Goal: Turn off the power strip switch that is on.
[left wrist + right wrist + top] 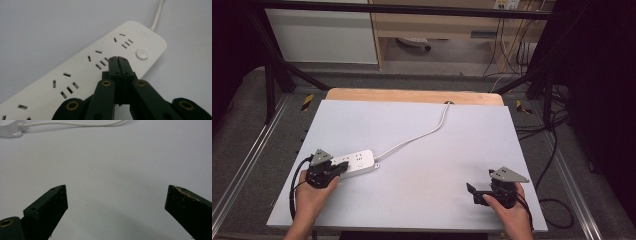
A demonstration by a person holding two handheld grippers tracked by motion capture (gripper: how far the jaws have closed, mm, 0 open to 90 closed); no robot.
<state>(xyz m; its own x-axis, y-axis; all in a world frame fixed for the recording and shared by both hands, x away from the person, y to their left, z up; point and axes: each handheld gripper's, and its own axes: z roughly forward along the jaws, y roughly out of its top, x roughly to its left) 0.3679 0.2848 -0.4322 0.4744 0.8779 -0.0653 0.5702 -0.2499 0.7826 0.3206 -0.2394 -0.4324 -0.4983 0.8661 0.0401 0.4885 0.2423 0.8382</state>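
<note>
A white table top (pixel 422 150) covers most of the high view, w/ a strip of bare wood (pixel 412 95) along its far edge. On it, toward the near left, lies a white power strip (pixel 357 162), long side running left-right w/ a slight tilt; in the left gripper view its sockets and a round button (pixel 141 54) face up. Its white cord (pixel 422 135) leaves the right end and curves off to the far edge of the table. The left gripper (pixel 339 169) sits over the strip's left part, held in the person's left hand (pixel 312 192); its jaws are pressed tight together w/ nothing between them, tips just above or on the strip's top near the button, can't tell which. The right gripper (pixel 472 192) is well apart at the near right, in the right hand (pixel 509 210), jaws spread wide over bare table, gripping nothing.
</note>
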